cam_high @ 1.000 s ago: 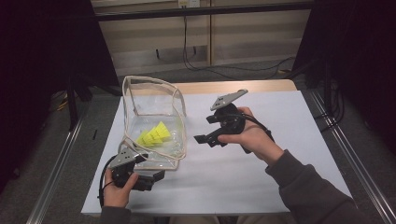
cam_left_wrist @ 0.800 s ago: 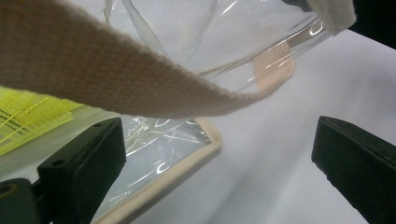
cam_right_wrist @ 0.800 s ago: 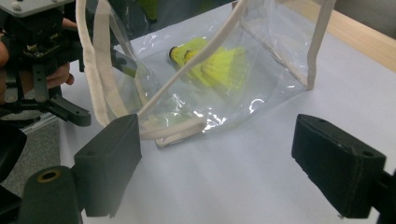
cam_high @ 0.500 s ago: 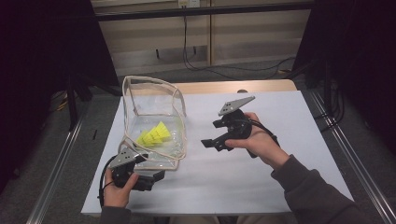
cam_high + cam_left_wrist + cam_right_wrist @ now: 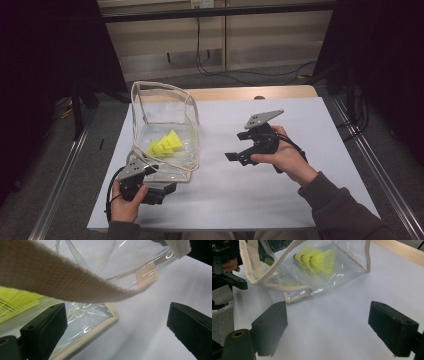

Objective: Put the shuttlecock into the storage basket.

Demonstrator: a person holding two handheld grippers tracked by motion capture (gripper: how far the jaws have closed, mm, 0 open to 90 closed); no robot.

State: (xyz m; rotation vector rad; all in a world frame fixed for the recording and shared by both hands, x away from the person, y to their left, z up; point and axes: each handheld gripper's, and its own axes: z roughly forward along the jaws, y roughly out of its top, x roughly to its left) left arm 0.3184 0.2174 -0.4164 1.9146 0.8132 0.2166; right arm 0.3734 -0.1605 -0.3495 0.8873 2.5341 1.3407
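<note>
Since the earlier frame: right gripper (image 5: 235,156) drawn down and back toward the near edge of the tabletop (image 5: 320,150), away from the clear bag (image 5: 165,132); left gripper (image 5: 167,189) unmoved at the near left corner.

Clear bag upright on the left half of the tabletop, mouth open, cream strap (image 5: 62,285) looping over the left gripper's open jaws, three yellow shuttlecocks (image 5: 317,260) lying on its floor. Left jaws spread wide, one pad against the bag's near bottom rim, nothing pinched. Right jaws likewise wide apart and empty, bare tabletop between them.

Likely next: steadying or closing the bag. Best done by sliding the left jaws up onto the strap or rim before squeezing, not the slack clear wall, which would crumple. Right gripper worth bringing in low toward the near right corner of the bag, slowly, lest the light bag tip.

Right hand (image 5: 285,160) wrapped over the gripper body, jaws pointing left across the tabletop, forearm angled in from the near right corner. Left hand (image 5: 125,205) low at the near edge, jaws aimed right.
</note>
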